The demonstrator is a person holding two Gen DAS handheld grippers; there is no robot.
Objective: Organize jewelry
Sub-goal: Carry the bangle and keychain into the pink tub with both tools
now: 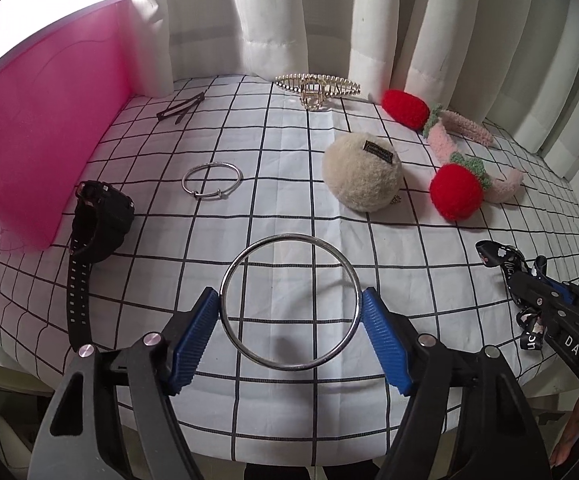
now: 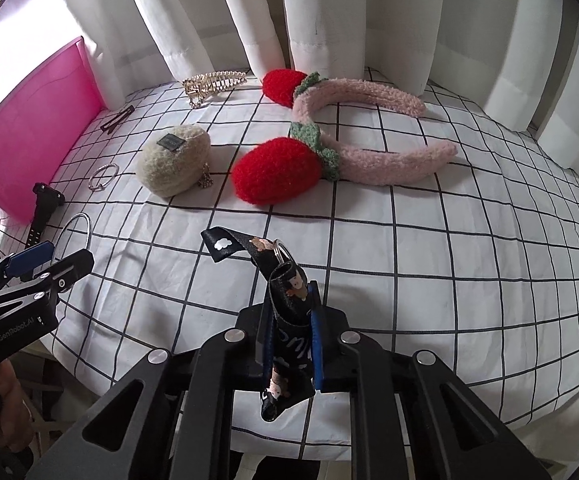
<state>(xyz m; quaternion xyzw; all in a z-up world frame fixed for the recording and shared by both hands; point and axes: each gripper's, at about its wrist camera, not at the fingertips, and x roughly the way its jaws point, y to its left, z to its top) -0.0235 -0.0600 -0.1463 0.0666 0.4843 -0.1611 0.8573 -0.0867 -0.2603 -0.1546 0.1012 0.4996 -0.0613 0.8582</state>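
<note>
My left gripper [image 1: 289, 312] is shut on a large silver bangle [image 1: 245, 350], held by its sides above the checked cloth; the bangle also shows in the right wrist view [image 2: 76, 232]. My right gripper [image 2: 291, 320] is shut on a black printed strap with a key ring [image 2: 285, 292], also seen in the left wrist view [image 1: 509, 264]. On the cloth lie a thin silver bracelet [image 1: 211, 180], a black watch [image 1: 97, 220], a pearl hair claw [image 1: 317, 86], a black hair clip [image 1: 179, 110], a beige fluffy pouch [image 1: 363, 178] and a pink strawberry headband [image 2: 353, 132].
A pink box [image 1: 37, 120] stands at the left on the table. White curtains [image 1: 329, 12] hang behind the table. The checked tablecloth [image 1: 281, 140] ends at the front edge near both grippers.
</note>
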